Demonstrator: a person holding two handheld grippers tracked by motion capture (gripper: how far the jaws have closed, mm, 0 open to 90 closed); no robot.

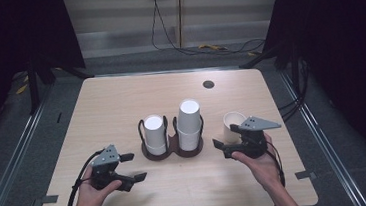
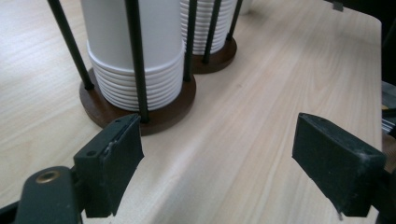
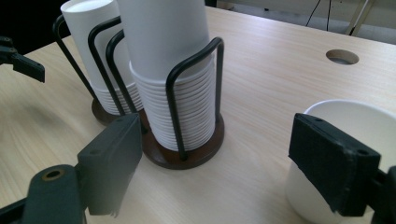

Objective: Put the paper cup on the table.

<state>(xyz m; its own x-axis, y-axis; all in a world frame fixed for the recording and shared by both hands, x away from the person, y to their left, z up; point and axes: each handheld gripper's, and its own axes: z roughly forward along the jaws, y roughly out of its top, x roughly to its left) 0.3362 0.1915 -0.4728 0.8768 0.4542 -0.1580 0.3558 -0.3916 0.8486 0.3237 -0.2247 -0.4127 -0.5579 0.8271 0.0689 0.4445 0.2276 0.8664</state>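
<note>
Seen from above, a light wood table (image 1: 121, 103) w/ a small round hole (image 1: 208, 84) near its far right edge. At centre sits a dark double cup holder (image 1: 173, 149), two round bases joined side by side, thin black wire loops rising from each. The left base holds a shorter stack of white paper cups (image 1: 154, 133); the right base holds a taller stack (image 1: 189, 122). The cups are nested upside down, rims bunched at the bottom. Just right of the holder stands a single white cup (image 1: 233, 123), upright, mouth open to the ceiling. A person's hands come in from the near edge, each w/ a black tool. The left gripper (image 1: 132, 166) sits near-left of the holder, apart from it, jaws spread wide w/ nothing between them; in the left gripper view its jaws frame bare tabletop, the shorter stack just beyond the left jaw. The right gripper (image 1: 227, 141) is at the near side of the single cup, jaws also spread. In the right gripper view the right jaw overlaps the cup's near rim; can't tell if it touches. The other jaw hangs over bare wood, close to the holder base. Beyond the table: grey floor, cables, dark curtains on both sides.
</note>
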